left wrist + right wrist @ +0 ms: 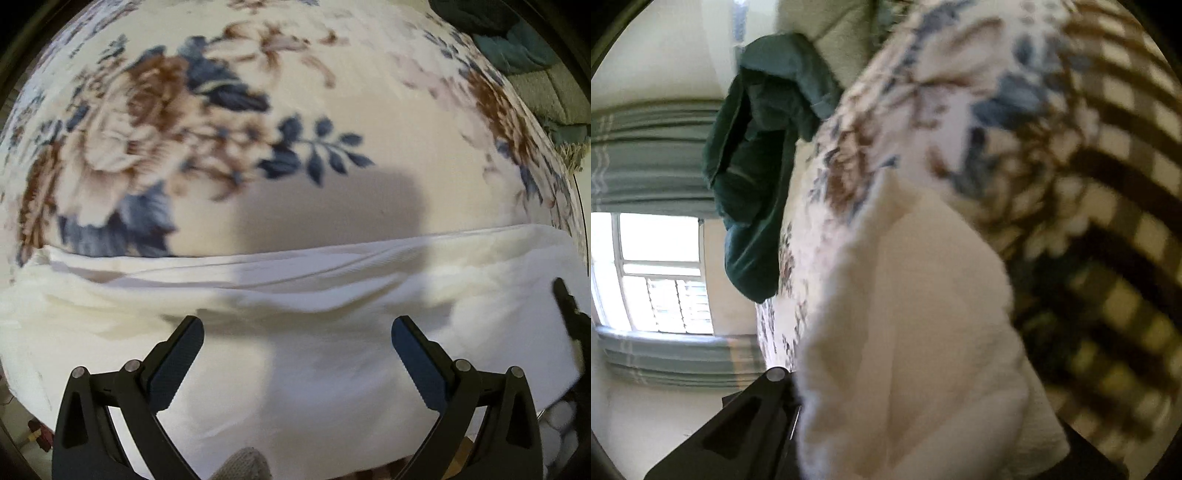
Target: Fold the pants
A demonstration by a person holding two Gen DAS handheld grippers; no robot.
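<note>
counting first: one pair of white pants [314,354], two grippers, one floral blanket [155,122], one dark green garment [757,158], one window [653,273], and one checked brown-and-cream cloth [1115,258].

the pants lie across the near part of the blanket in the left wrist view, their long folded edge running side to side, with loose ridges just beyond the fingertips. the left gripper [297,338] hangs above them pointing down, its two fingers [177,365] spread wide apart with nothing between them; its shadow falls on the cloth and blanket ahead. a dark part at the right edge of that view looks like the right gripper [570,314], resting at the pants' right end.

in the right wrist view the white cloth bulges up right in front of the lens and hides the fingertips; only one black finger base shows at the lower left. the jaws are pressed together, and the cloth draped over them suggests they pinch the pants, though the contact itself is hidden.

the surface is a cream blanket printed with brown and blue flowers. the green garment is heaped at its far side. beyond it are pale walls, a lit window and grey-green striped curtains [646,155]. the checked cloth lies at the right.
</note>
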